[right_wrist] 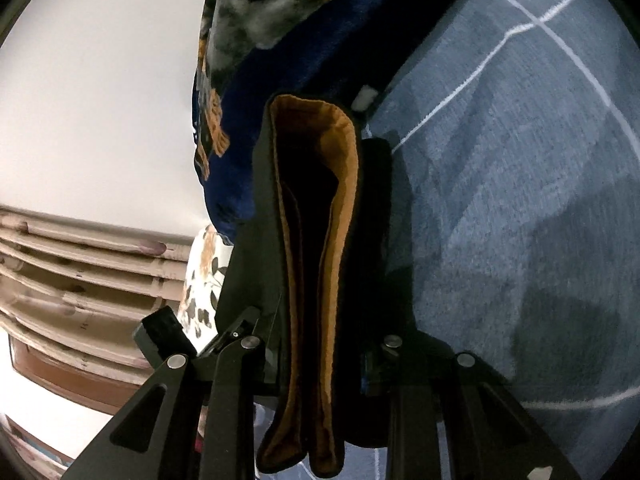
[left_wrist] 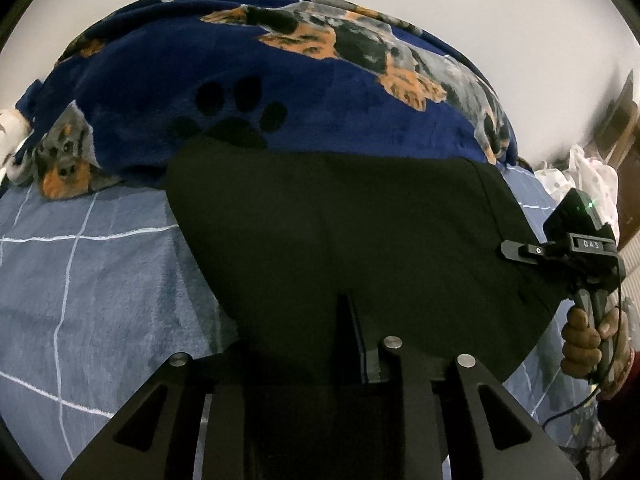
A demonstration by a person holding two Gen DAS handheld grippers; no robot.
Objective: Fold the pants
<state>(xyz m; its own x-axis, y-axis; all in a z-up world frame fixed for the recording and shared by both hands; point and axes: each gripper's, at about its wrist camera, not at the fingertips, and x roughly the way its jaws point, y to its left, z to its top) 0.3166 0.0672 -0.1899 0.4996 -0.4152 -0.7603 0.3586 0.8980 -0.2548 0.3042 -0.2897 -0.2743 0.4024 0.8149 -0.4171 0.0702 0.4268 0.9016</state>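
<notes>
The black pants (left_wrist: 340, 232) lie spread over the grey-blue checked bed cover (left_wrist: 80, 280), held up at the near edge. My left gripper (left_wrist: 352, 340) is shut on the near edge of the pants. My right gripper (left_wrist: 520, 250) shows at the right in the left wrist view, held by a hand, and it pinches the pants' right edge. In the right wrist view my right gripper (right_wrist: 316, 344) is shut on a folded edge of the pants (right_wrist: 312, 240), whose orange-brown lining shows between the fingers.
A navy fleece blanket with dog and paw prints (left_wrist: 280, 80) is heaped at the far side of the bed. White bags (left_wrist: 588, 176) stand at the far right. A white wall lies behind. Stacked boards or drawers (right_wrist: 80, 272) are beside the bed.
</notes>
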